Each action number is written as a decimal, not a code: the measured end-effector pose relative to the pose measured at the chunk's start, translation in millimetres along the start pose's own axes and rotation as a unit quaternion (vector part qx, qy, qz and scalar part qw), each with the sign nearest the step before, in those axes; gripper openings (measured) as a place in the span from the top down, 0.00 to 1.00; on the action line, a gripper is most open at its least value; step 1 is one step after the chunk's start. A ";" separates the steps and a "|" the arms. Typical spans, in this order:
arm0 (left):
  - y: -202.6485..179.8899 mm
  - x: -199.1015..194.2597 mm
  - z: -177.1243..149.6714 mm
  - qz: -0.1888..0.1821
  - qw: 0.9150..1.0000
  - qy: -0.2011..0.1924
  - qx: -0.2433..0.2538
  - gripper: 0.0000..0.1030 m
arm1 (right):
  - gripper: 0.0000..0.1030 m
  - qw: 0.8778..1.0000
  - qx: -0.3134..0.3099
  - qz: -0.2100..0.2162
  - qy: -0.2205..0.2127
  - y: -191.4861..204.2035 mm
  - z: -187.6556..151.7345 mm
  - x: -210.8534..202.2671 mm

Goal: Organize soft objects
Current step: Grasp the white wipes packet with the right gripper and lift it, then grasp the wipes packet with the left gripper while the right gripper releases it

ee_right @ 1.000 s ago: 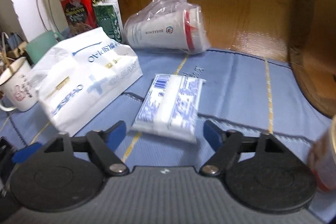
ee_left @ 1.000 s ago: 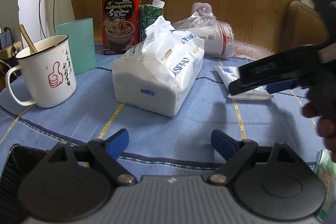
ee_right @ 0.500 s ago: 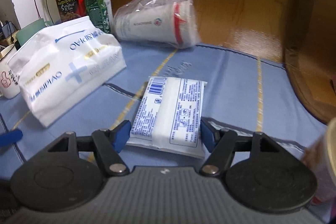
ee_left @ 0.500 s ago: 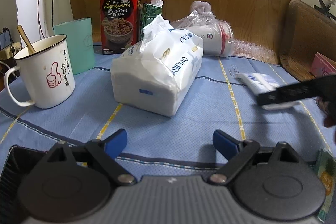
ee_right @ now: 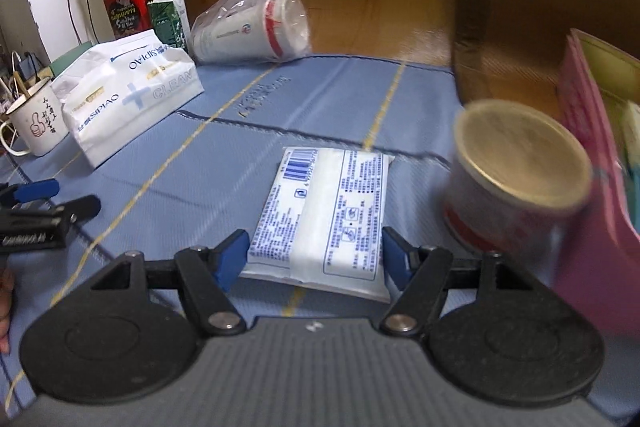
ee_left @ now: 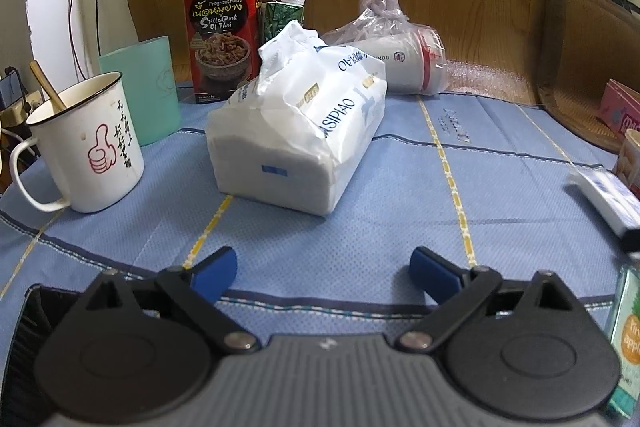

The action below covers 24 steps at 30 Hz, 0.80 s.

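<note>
- Blue cloth with yellow stitched lines is covering the bench, and wood panelling is rising behind it.
- Right gripper is closing its blue fingers on the near end of the small tissue pack, one pad at each long edge; the pack is lying flat, label up.
- Just beyond the right finger, a blurred tin is standing next to a pink box.
- Left gripper is hovering with its fingers spread wide and gripping nothing.
- Ahead of those fingers, slightly left, the large tissue pack is sitting on the cloth.
- Further left, a white mug with a thumbs-up mark is holding a spoon, with a teal cup behind it.
- Farthest out, a red tin, a green carton and bagged paper cups are lining the wall.
</note>
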<state>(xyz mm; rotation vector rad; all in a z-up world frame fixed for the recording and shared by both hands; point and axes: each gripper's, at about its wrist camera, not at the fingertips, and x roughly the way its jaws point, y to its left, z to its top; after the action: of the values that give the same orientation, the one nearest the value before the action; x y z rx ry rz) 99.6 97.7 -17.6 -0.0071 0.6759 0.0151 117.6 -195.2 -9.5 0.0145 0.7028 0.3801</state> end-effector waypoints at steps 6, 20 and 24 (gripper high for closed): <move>-1.4 2.6 1.0 0.004 1.000 0.004 0.005 0.01 | 0.29 1.000 0.006 -0.003 -0.028 -10.5 -38.7 -36.4; -3.3 0.0 0.8 0.012 1.000 0.004 0.004 0.01 | 0.28 0.992 0.027 -0.073 -0.099 -21.5 -131.3 -110.1; -11.9 -18.0 4.1 -0.031 0.999 0.006 -0.030 0.08 | 0.26 0.991 0.031 -0.078 -0.105 -22.9 -138.2 -116.0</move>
<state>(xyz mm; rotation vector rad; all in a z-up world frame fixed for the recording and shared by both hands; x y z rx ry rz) 88.2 85.6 -3.1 -0.0848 0.6873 -0.0238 -43.1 -272.3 -45.7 0.0567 0.5032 0.2026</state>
